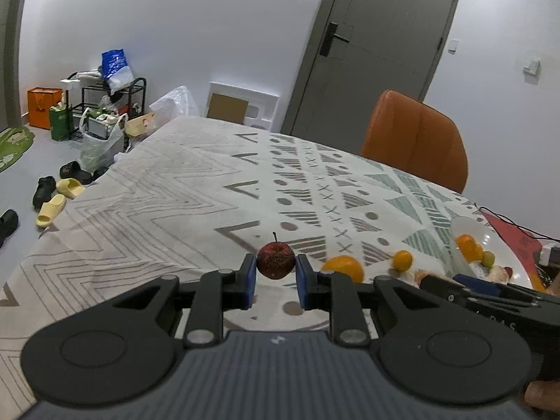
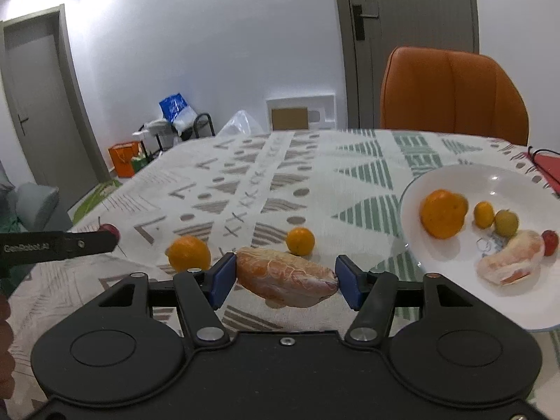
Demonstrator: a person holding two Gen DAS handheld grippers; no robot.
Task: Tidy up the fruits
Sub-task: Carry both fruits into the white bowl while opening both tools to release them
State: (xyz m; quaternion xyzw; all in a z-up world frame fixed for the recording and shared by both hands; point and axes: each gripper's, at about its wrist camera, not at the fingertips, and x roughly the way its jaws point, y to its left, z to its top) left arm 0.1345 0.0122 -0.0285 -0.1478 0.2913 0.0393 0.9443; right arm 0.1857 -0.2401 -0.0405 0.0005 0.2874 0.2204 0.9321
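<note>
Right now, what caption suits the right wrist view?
Right gripper jaws flank a peeled citrus segment beside a white plate of fruit.

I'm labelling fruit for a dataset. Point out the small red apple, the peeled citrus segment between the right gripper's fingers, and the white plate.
small red apple (image 1: 275, 260), left wrist view, middle of its skin.
peeled citrus segment (image 2: 285, 276), right wrist view, centre of its membrane.
white plate (image 2: 451, 178), right wrist view, bare inner surface near far rim.

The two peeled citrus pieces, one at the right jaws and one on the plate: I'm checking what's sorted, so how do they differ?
The peeled piece between the jaws is off the white plate; the peeled piece on the plate lies there beside other fruit. The first looks darker, the second paler. Both are peeled, with white pith.
</note>
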